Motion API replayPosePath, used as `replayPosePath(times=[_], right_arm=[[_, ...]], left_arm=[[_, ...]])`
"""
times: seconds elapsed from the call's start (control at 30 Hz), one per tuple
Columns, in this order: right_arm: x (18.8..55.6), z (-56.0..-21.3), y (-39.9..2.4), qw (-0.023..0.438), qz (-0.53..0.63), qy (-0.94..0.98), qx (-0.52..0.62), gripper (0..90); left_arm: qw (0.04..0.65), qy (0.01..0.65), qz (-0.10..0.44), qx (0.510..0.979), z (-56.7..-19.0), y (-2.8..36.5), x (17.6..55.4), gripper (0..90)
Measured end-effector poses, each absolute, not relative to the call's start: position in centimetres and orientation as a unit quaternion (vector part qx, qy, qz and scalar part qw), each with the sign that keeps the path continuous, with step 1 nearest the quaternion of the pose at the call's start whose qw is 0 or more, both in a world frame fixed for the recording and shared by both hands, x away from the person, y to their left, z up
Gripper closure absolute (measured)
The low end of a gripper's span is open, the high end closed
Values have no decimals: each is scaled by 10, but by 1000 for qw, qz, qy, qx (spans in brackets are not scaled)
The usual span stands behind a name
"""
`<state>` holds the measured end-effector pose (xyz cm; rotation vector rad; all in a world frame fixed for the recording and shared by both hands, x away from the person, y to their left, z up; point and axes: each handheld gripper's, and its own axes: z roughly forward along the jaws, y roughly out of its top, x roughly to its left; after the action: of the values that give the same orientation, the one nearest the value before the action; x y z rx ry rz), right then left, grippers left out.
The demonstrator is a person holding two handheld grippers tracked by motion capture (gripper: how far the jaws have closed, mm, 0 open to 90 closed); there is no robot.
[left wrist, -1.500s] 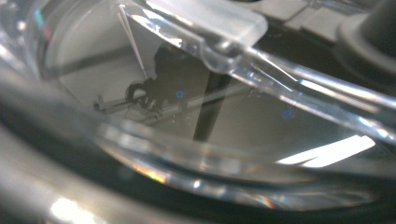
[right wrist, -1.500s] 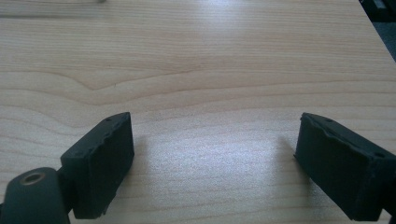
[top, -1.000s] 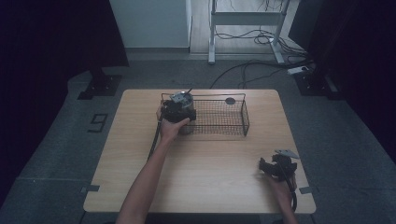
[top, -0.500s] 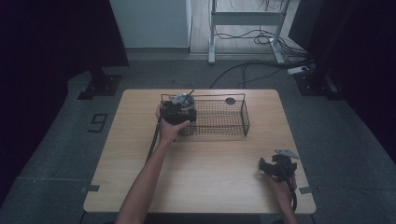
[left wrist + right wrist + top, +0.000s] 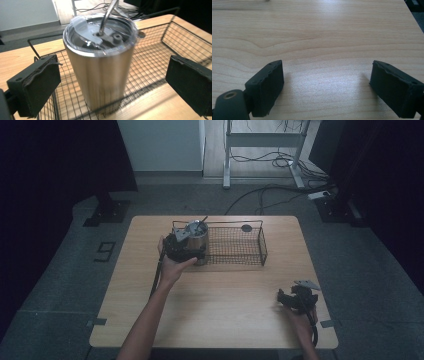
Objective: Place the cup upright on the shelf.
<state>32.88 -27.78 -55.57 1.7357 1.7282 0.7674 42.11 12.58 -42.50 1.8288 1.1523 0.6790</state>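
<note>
1. A steel tumbler (image 5: 100,67) stands upright in the left end of a black wire basket (image 5: 235,247), which sits toward the far side of the wooden table (image 5: 215,305)
2. The tumbler carries a clear lid (image 5: 100,37) with a pale flap tipped up on one side, and a metal straw (image 5: 107,15) rises at a slant through a hole in that lid
3. The left gripper (image 5: 110,82) is at the basket's left end, just in front of the tumbler; its two black jaws are spread wide, one on either side of the cup, with a clear gap between each pad and the steel wall, so they grip nothing
4. In the high view the left gripper (image 5: 182,247) sits against the near left corner of the basket, with the person's left hand (image 5: 172,267) wrapped under it and the forearm reaching in from the bottom edge
5. The rest of the basket, to the right of the tumbler, lies bare mesh, and a small dark round thing (image 5: 246,228) rests on the table just beyond the basket's far rim; what it is cannot be told
6. The right gripper (image 5: 297,299) rests low near the table's near right corner, well apart from the basket, held in the right hand (image 5: 302,322)
7. In its own view the right gripper (image 5: 325,85) has its jaws spread wide over bare wood grain, holding nothing
</note>
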Motion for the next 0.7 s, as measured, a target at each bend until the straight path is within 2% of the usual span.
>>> replayPosePath(times=[0.33, 0.7], right_arm=[[329, -555, -278, 282, 286, 645, 650, 115], [329, -555, -278, 282, 286, 645, 650, 115]], left_arm=[[441, 458, 234, 735, -431, 147, 389, 10], [446, 449, 206, 746, -456, 166, 346, 31]])
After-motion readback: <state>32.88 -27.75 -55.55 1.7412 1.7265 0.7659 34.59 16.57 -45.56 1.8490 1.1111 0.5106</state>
